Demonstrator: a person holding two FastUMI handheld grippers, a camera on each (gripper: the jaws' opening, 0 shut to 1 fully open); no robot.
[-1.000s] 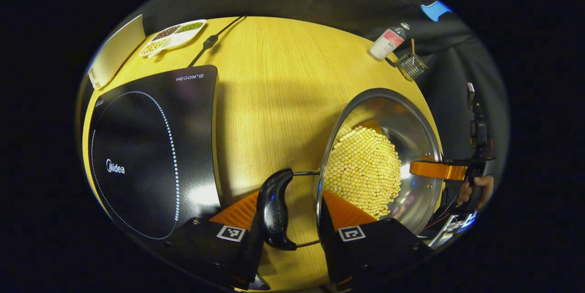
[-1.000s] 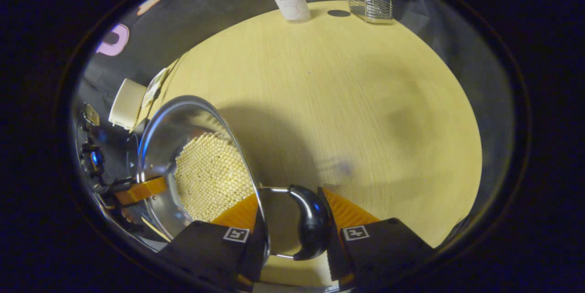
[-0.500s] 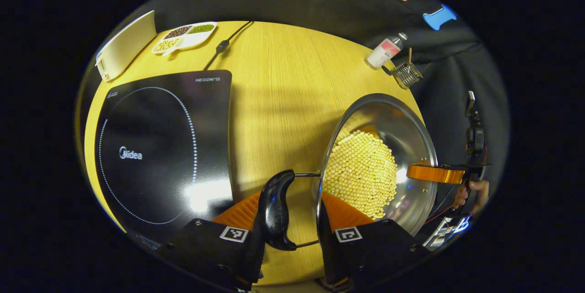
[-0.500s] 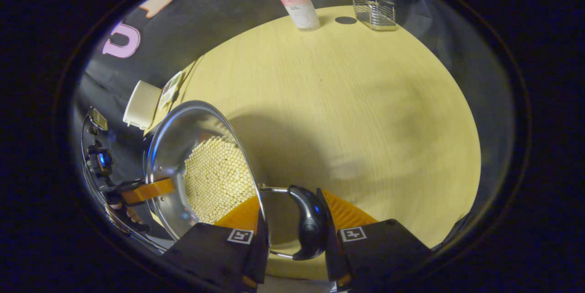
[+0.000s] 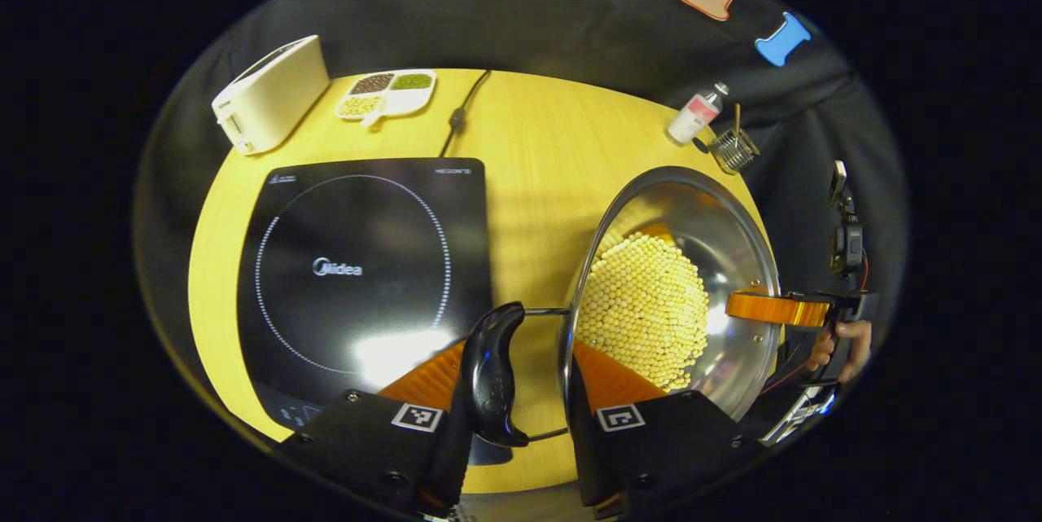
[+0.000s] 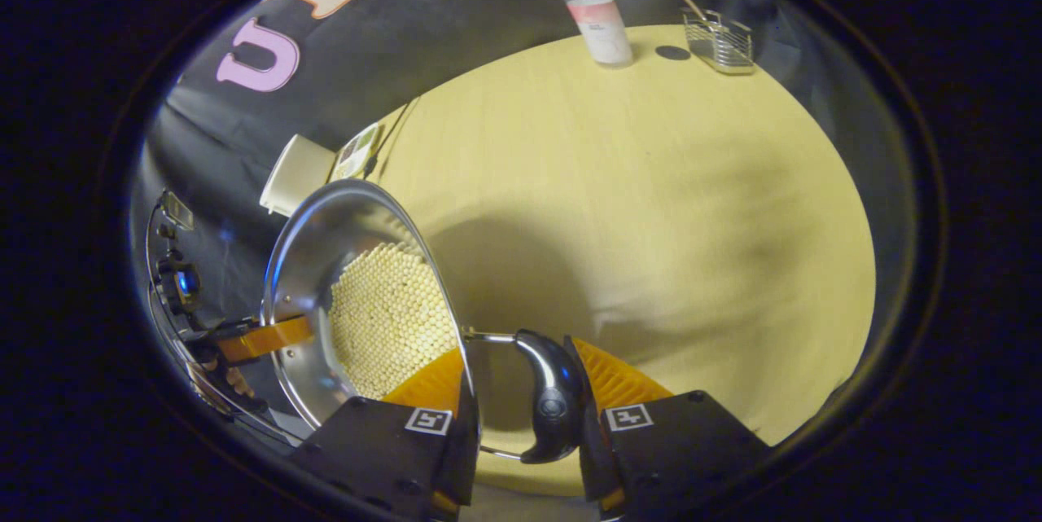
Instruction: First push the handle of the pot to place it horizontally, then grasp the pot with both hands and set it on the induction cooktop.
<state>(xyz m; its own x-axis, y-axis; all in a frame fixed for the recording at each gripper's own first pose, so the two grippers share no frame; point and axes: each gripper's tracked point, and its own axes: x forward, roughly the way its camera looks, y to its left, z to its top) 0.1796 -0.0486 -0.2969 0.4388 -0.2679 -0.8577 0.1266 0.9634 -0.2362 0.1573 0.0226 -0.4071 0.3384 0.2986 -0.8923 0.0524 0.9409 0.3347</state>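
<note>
Pot: round polished steel, holding a bed of small pale-yellow beads, carried above the light wooden tabletop and to the right of the flat black square induction cooktop.

Left gripper: fingers straddle the pot's rim, one inside the bowl, one outside. Black curved plastic side handle on its wire loop sits between them; the outer finger looks pressed to the handle, the inner one to the wall. Judged closed on the pot at that handle.

Right gripper: same arrangement at the opposite black curved handle, rim between the fingers. Judged closed on the pot. Far-side gripper and the hand holding it are visible past the pot in the left gripper view.

Step in hand: two-handed carry to the cooktop. Handles lie flat, so pushing looks done.

Technique notes:
- Keep both grippers level with each other; the beads are loose and a tilt would shift or spill them.
- Move both hands at one rate sideways toward the cooktop; do not let the spacing between them change, or a rim grip may slip.
- Centre the base over the dotted white ring, lower straight, release only once the pot rests flat.

Risk: the grips are narrow rim-and-handle pinches, so avoid twisting.
</note>
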